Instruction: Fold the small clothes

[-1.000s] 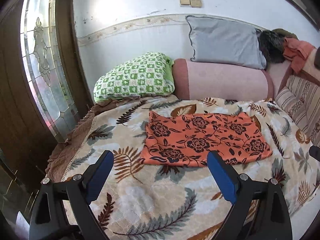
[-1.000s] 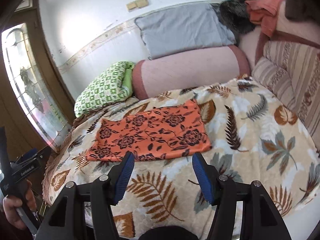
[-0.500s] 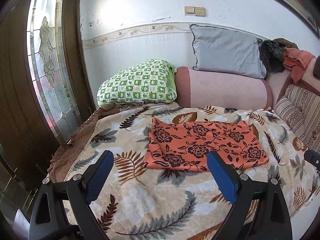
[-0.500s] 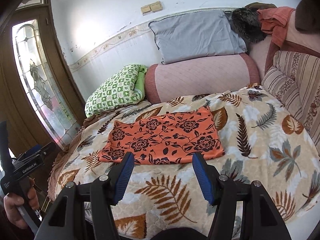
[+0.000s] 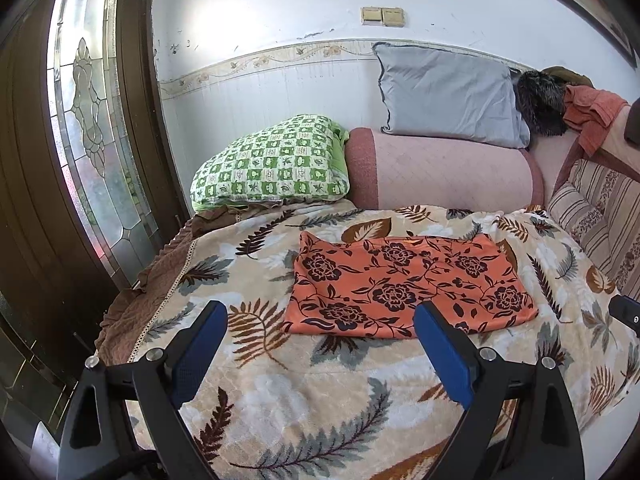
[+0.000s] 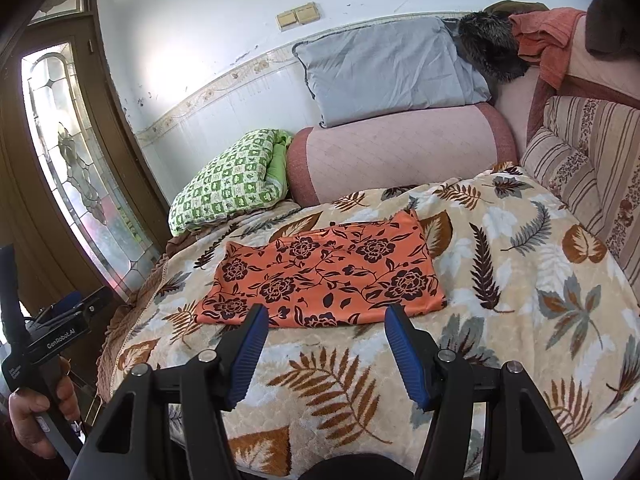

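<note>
An orange cloth with dark flower print (image 5: 404,284) (image 6: 324,272) lies flat in a folded rectangle on the leaf-patterned blanket (image 5: 304,400) (image 6: 520,288). My left gripper (image 5: 320,312) hangs open in front of its near edge, off the cloth, with nothing between the blue pads (image 5: 444,360). My right gripper (image 6: 322,316) is open too, its blue pads (image 6: 404,352) just short of the cloth's near edge and holding nothing. The left gripper's body (image 6: 52,336) also shows at the left of the right wrist view, held by a hand (image 6: 36,412).
A green checked pillow (image 5: 272,164), a pink bolster (image 5: 440,172) and a grey pillow (image 5: 448,92) line the wall behind. Striped cushions (image 6: 588,168) and piled clothes (image 6: 536,36) sit at the right. A glass-panelled door (image 5: 92,128) stands at the left.
Both views have drawn back and tilted up a little, so the cloth sits farther from the fingertips and more wall shows. The cloth itself has not moved.
</note>
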The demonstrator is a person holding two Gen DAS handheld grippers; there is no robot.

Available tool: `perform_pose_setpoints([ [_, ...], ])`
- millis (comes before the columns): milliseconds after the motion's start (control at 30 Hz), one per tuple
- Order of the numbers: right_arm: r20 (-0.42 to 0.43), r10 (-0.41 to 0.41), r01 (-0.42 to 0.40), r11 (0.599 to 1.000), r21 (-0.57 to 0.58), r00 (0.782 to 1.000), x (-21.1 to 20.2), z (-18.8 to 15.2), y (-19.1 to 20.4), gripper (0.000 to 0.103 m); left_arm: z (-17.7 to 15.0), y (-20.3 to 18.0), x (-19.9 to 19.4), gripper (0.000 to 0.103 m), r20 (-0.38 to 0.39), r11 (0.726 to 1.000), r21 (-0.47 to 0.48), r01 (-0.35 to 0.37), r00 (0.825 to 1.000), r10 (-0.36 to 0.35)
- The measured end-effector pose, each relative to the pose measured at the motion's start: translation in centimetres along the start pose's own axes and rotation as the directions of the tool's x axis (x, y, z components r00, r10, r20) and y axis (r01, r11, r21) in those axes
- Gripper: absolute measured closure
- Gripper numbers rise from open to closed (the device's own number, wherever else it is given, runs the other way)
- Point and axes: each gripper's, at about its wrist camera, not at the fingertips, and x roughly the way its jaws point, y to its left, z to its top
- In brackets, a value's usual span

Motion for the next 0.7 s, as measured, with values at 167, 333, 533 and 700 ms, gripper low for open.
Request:
perform_pose_setpoints([
  [167, -0.006, -0.005, 0.005, 1.0, 0.019, 1.0, 0.3, -0.3, -0.5, 0.039, -0.2, -0.3, 0.2, 0.009, -0.004, 1.0, 0.011, 0.0, 1.0, 0.0],
  [333, -0.016, -0.012, 0.013, 1.0, 0.025, 1.0, 0.8, -0.4, -0.8, 0.039, -0.2, -0.3, 0.5, 0.009, -0.012, 1.0, 0.014, 0.0, 1.0, 0.0],
  [533, -0.009, -0.016, 0.016, 1.0, 0.025, 1.0, 0.9, -0.4, -0.8, 0.039, -0.4, 0.0, 0.9, 0.009, -0.011, 1.0, 0.011, 0.003, 1.0, -0.003],
  [700, -0.019, -0.021, 0.022, 0.999, 0.028, 1.0, 1.2, -0.6, -0.8, 0.039, -0.6, 0.3, 1.5, 0.009, -0.029, 1.0, 0.013, 0.0, 1.0, 0.0],
])
